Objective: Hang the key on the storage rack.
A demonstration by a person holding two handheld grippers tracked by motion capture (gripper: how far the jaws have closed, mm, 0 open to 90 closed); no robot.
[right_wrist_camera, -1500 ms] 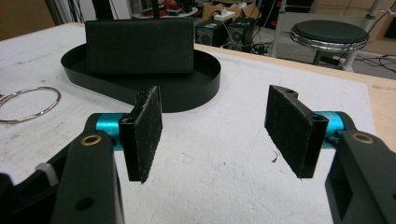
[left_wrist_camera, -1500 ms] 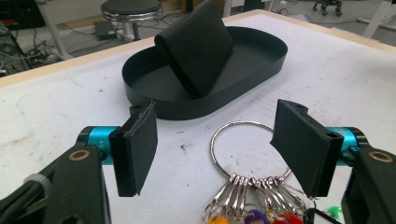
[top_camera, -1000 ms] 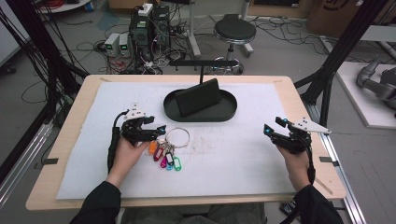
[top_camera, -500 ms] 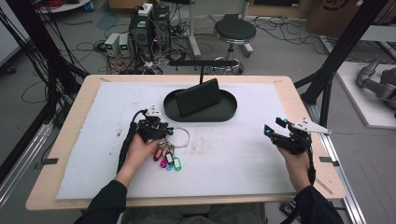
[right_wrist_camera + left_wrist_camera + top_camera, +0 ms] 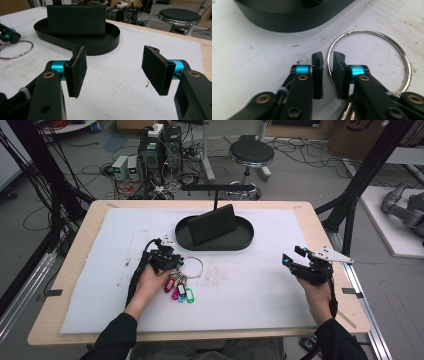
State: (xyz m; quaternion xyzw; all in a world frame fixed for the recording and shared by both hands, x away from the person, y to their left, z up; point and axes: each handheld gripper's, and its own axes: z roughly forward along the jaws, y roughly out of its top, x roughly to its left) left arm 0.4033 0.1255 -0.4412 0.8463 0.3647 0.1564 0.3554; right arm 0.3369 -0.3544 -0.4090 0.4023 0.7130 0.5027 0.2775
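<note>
my left tongs [image 5: 172,261] sit low on the white surface [image 5: 250,285], left of centre in the high view, and their jaws have just been closing around the wire of the key ring [image 5: 372,57]. in the left gripper view the ring's left arc runs up through the narrow gap between the two pads [image 5: 339,72], lying against the pad at 3 o'clock, with a thin slit showing beside the pad at 9 o'clock; i cannot tell whether both pads press the wire. the rest of the ring loops out toward 2 o'clock, flat on the surface. in the high view the coloured key tags [image 5: 181,290] fan out at 5 o'clock from these tongs, just beside my left hand [image 5: 150,282]. the black oval tray [image 5: 245,237] stands near, at 1 o'clock from the ring. my right tongs [image 5: 115,72] hover well apart at the right side, jaws spread wide with nothing between them.
</note>
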